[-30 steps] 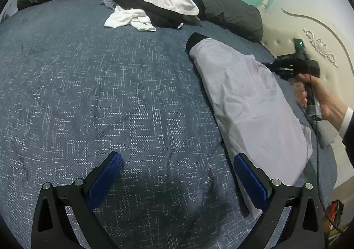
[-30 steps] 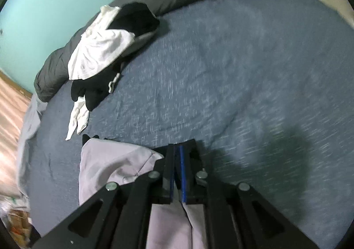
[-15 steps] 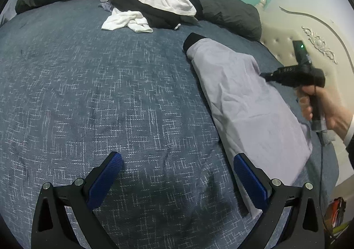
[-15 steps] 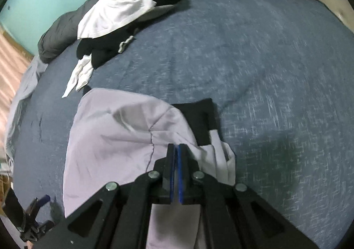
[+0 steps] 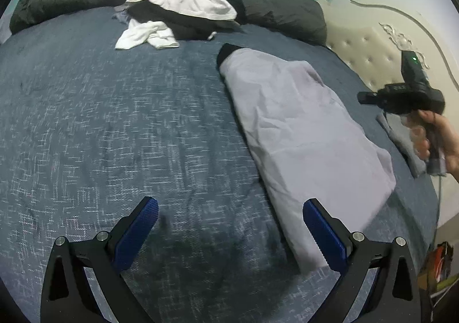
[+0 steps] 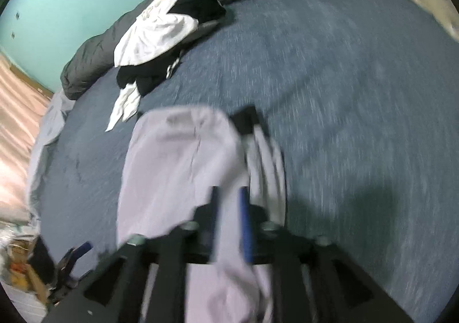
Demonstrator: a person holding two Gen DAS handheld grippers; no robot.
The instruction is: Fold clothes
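Note:
A pale lilac garment (image 5: 298, 128) with a black cuff (image 5: 226, 52) lies folded into a long strip on the dark blue bedcover (image 5: 114, 122). My left gripper (image 5: 229, 205) hovers open above the cover, its right finger beside the garment's near end. In the left wrist view a hand holds my right gripper (image 5: 363, 98) just off the strip's right edge. In the blurred right wrist view the right gripper (image 6: 229, 194) has its jaws opening, with the lilac garment (image 6: 178, 156) showing in the gap but not pressed by the pads.
A heap of white and black clothes (image 5: 183, 5) lies at the far side against a dark grey duvet roll (image 5: 272, 10). A cream tufted headboard (image 5: 370, 48) stands to the right. A small grey folded cloth (image 5: 401, 139) lies under the hand. Clutter (image 6: 23, 265) sits beside the bed.
The right gripper, shut on the lilac cloth before, has parted its jaws and drawn back to the right of the garment. The left gripper drifted slightly and stayed open.

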